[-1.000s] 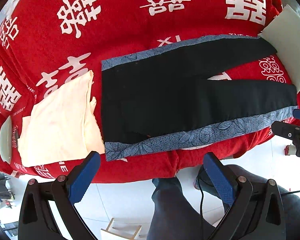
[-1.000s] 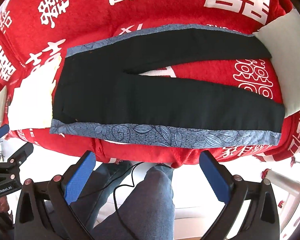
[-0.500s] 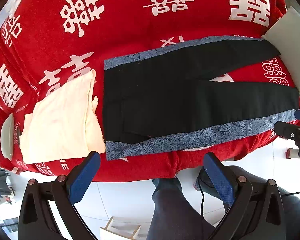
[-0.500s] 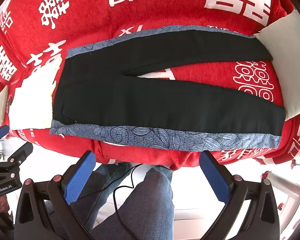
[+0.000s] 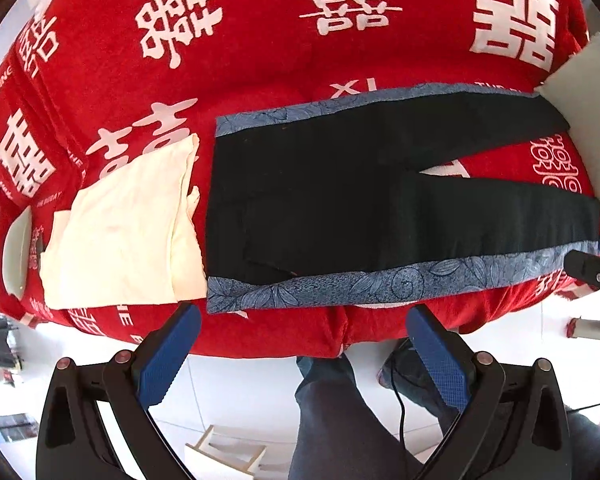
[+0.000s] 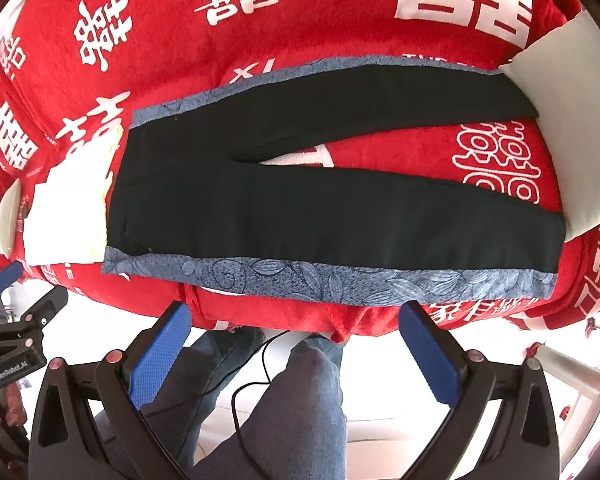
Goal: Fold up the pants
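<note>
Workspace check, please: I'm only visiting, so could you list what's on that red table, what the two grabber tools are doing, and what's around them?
Surface: red blanket with white characters, covering the whole top.
Job's things: black pants with blue patterned side bands, lying flat and unfolded, legs apart.
Clutter: folded cream cloth beside the waistband; white pad at the leg ends.
Grippers: left gripper and right gripper both open, empty, hanging off the near edge.
Cables: thin black cable running across the person's jeans.
Surroundings: person's legs below, white floor; anything further is too blurred to name.
</note>
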A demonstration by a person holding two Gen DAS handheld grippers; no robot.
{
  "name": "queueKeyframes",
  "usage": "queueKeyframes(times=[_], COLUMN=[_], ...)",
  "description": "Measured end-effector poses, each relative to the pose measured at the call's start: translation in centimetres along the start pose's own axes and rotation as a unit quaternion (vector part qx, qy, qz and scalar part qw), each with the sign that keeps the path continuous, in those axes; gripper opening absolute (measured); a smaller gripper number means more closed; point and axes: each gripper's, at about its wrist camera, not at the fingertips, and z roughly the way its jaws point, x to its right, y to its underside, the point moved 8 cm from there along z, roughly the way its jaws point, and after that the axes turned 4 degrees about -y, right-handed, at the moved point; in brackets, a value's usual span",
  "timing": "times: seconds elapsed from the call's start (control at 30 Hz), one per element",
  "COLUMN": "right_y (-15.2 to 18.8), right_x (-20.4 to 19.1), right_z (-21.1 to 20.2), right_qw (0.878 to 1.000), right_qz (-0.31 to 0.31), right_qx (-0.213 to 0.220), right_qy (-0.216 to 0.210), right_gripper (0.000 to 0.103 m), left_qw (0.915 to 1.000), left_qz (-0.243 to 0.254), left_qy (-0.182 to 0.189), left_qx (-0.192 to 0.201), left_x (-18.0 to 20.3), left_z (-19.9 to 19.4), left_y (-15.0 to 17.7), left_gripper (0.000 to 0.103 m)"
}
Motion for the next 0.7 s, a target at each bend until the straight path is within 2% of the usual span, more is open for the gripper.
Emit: queueKeyframes(times=[0.27, 0.7], right_y=[0.7, 1.1], right_x=[0.9, 1.6], right_z=[0.0, 1.3], right_qw=[1.0, 0.999], right_qz=[-0.01, 0.021], right_qx=[-0.011, -0.02], right_qy=[-0.001, 0.014], right_gripper=[0.103, 0.103], left_qw=[0.9997, 0.9997], left_qz=[-0.021, -0.011], left_qy=[0.0, 0.015], left_qx=[-0.008, -0.014], left_x=[0.6, 0.2], left_z=[-0.1, 1.5], left_y=[0.2, 0.0], left_gripper=[0.103, 0.103])
